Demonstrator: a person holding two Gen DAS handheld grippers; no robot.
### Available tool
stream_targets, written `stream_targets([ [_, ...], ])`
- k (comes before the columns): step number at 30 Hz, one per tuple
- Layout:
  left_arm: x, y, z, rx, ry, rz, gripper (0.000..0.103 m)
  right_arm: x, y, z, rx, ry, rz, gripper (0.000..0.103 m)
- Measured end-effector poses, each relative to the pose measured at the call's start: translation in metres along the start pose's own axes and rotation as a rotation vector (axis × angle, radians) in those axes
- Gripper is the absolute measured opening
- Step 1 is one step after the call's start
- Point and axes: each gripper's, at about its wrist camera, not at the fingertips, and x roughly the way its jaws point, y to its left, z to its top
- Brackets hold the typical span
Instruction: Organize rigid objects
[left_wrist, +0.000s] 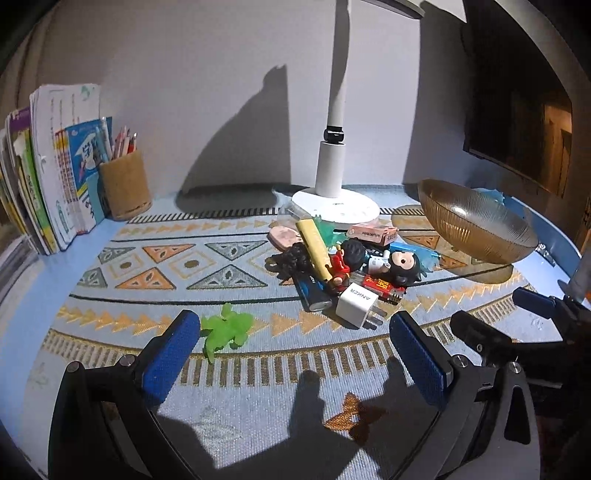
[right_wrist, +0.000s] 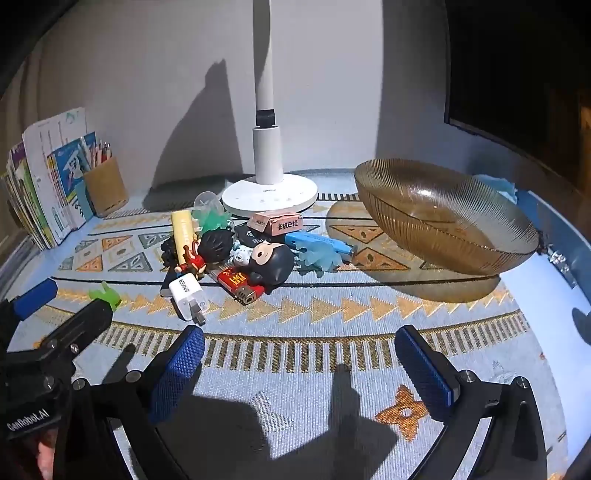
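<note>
Both grippers hover low over the patterned cloth (right_wrist: 295, 354), nothing held. Left gripper (left_wrist: 295, 350): jaws spread wide, empty. Right gripper (right_wrist: 299, 354): same, spread & empty. Looks like the approach stage, w/ no pick made yet.

Task stuff = a heap of small rigid items at approx 12 o'clock from both grippers, just in front of the white desk lamp base (right_wrist: 269, 194). In it: white Anker charger plug (right_wrist: 188, 295) nearest the grippers, prongs toward them; red lighter (right_wrist: 240, 284) touching the dark-haired figurine (right_wrist: 273, 262); yellow tube (right_wrist: 183, 230) leaning across the heap; pink carton (right_wrist: 276, 221) at the back; blue pen (right_wrist: 321, 243) on the bowl side. A green soft toy (left_wrist: 227, 326) lies apart from the heap, just beside the left gripper's left finger.

Amber ribbed glass bowl (right_wrist: 443, 218) sits at 1–2 o'clock, tilted so its mouth faces the heap, probably the drop spot; nothing visible inside. Being on that side, it suits the right gripper.

Charger is the likely first pick: outermost, free edges, boxy. Risk: items overlap, so pulling one may drag its neighbours.

Books (left_wrist: 48, 173) & pencil cup (left_wrist: 123, 184) at 10 o'clock, well apart.
</note>
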Motion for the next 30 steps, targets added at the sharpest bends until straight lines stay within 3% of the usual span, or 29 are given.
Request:
stream_targets([
  [30,0.0043,0.0050,-0.0010,-0.019,0.026,-0.019,0.102,0.0026,0.0018,-0.0012,-0.002,0.018,0.006,0.103],
])
